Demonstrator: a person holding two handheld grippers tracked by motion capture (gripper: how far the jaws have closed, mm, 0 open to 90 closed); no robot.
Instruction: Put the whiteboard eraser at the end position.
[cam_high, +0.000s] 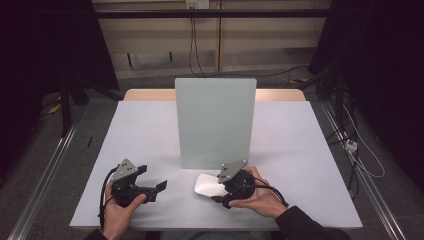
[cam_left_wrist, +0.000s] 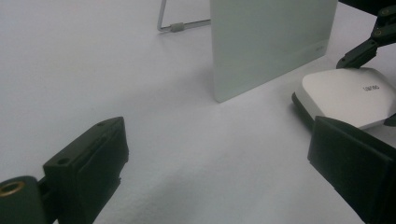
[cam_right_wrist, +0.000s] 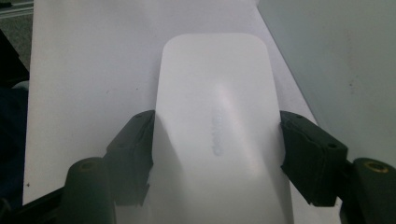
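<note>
High view: the right gripper (cam_high: 223, 192) pinches a white mouse (cam_high: 207, 185) on the counter (cam_high: 150, 130), just before an upright panel (cam_high: 215, 120). Left gripper view: the left gripper (cam_left_wrist: 219, 172) stands spread, empty. Right gripper view: jaws clamp the mouse's sides.

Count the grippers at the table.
2. The left gripper hovers open at the table's near left; the right gripper grips the white mouse before the upright panel.

Upright panel (cam_high: 215, 122) blocks the middle — table (cam_high: 140, 130) sides open.
</note>
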